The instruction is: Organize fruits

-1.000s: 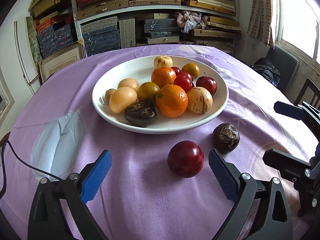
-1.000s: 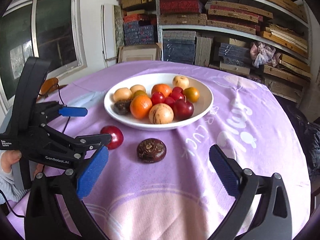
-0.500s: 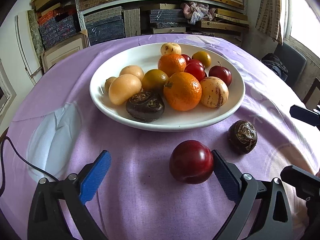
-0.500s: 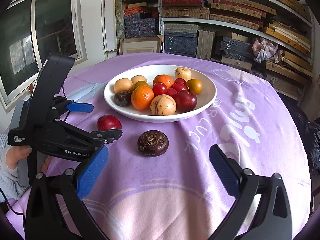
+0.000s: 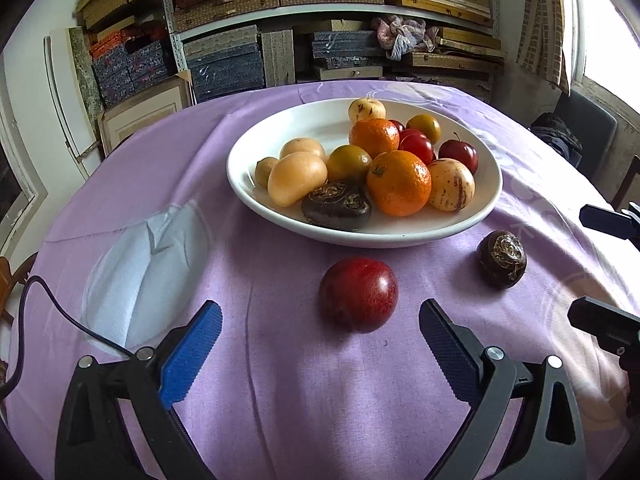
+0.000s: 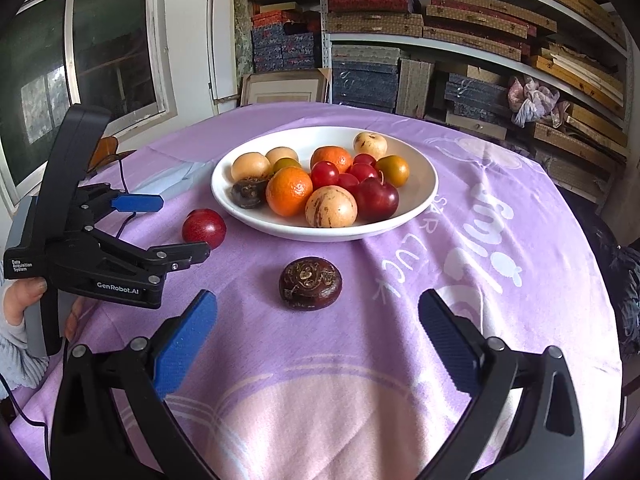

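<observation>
Nearest the lens, on the purple tablecloth (image 5: 280, 400), the left gripper (image 5: 320, 340) stands with jaws spread wide and empty, the red plum (image 5: 358, 294) lying just ahead of its blue pads and slightly right of centre. Alongside, the right gripper (image 6: 318, 332) is likewise spread and empty, with the dark water chestnut (image 6: 310, 283) lying loose ahead of its opening. Beyond both, the white bowl (image 5: 400, 236) holds the remaining fruit, heaped toward one side. Risk assessment: the plum is round and smooth; an off-centre closure would likely squirt it sideways, possibly against the bowl. A careless release could dislodge the heap.
</observation>
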